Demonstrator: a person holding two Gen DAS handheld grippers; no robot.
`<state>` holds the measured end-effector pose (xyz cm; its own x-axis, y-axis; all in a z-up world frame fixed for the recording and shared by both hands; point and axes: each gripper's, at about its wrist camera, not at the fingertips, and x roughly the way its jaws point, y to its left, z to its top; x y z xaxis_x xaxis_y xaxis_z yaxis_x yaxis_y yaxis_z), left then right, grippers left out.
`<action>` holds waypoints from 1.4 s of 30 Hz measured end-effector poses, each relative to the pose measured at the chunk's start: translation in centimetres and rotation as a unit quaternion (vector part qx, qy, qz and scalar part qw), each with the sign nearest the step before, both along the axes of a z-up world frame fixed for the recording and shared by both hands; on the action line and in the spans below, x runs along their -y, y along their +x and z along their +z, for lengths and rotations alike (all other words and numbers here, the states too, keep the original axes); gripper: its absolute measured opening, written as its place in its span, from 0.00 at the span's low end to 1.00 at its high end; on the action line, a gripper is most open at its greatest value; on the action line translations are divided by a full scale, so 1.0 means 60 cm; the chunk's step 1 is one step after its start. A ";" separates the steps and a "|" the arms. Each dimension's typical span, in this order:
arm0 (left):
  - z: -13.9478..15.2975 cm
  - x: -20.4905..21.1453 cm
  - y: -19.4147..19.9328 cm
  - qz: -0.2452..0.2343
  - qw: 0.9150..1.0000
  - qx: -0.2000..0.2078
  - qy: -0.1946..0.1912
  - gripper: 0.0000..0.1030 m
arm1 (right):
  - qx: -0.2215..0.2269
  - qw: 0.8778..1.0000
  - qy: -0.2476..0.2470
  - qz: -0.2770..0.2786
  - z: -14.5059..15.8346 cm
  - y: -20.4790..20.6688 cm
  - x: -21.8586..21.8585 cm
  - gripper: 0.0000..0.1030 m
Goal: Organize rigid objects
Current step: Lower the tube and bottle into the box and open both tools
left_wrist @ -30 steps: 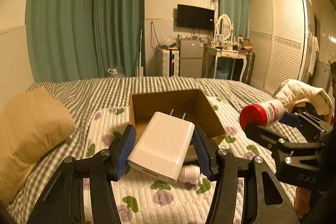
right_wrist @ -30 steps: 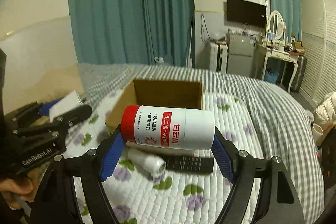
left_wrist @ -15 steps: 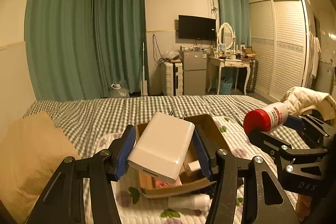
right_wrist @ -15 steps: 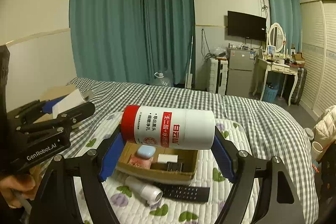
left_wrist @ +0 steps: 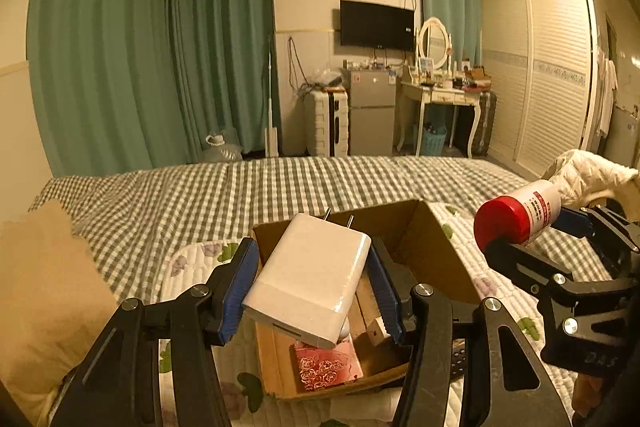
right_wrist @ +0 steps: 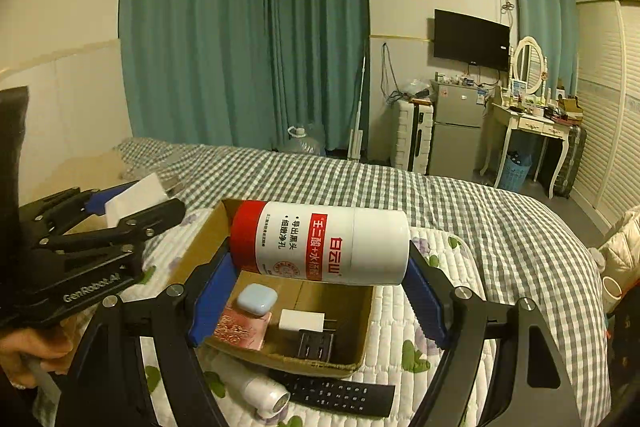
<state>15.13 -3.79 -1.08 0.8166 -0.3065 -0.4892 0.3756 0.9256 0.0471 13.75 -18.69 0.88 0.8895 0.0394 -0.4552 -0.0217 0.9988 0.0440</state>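
Over the cardboard box (right_wrist: 362, 311) on the bed, my left gripper (left_wrist: 312, 283) clamps the white charger (left_wrist: 310, 277), prongs forward; my right gripper (right_wrist: 320, 291) grips the red-capped bottle (right_wrist: 320, 241) crosswise. The box opening lies below both loads.

The right claw (right_wrist: 320, 267) clamps a red-capped white bottle (right_wrist: 320, 241) sideways above an open cardboard box (right_wrist: 288, 351). A black remote (right_wrist: 340, 393) lies on the bed (right_wrist: 480, 227) just before the box.
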 end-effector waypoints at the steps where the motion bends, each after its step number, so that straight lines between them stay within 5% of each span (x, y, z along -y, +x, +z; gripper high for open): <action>1: -0.006 0.003 0.010 0.001 1.000 -0.004 0.002 0.54 | -0.002 1.000 -0.001 0.001 -0.004 0.006 -0.001 0.75; 22: -0.145 0.046 0.146 0.015 0.993 -0.114 0.034 0.54 | -0.116 0.993 -0.031 0.024 -0.157 0.150 -0.018 0.75; 35: -0.145 0.046 0.155 0.026 0.993 -0.109 0.039 0.58 | -0.131 0.990 -0.044 0.024 -0.184 0.165 -0.036 0.76; 42: -0.116 0.038 0.133 0.024 0.996 -0.086 0.030 0.75 | -0.109 0.993 -0.039 0.009 -0.163 0.147 -0.030 0.86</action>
<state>23.13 -6.09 -8.04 0.7325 -0.2348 -0.6390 0.3380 0.9402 0.0420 22.59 -16.88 -8.89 0.7694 0.0121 -0.6387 -0.0388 0.9989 -0.0278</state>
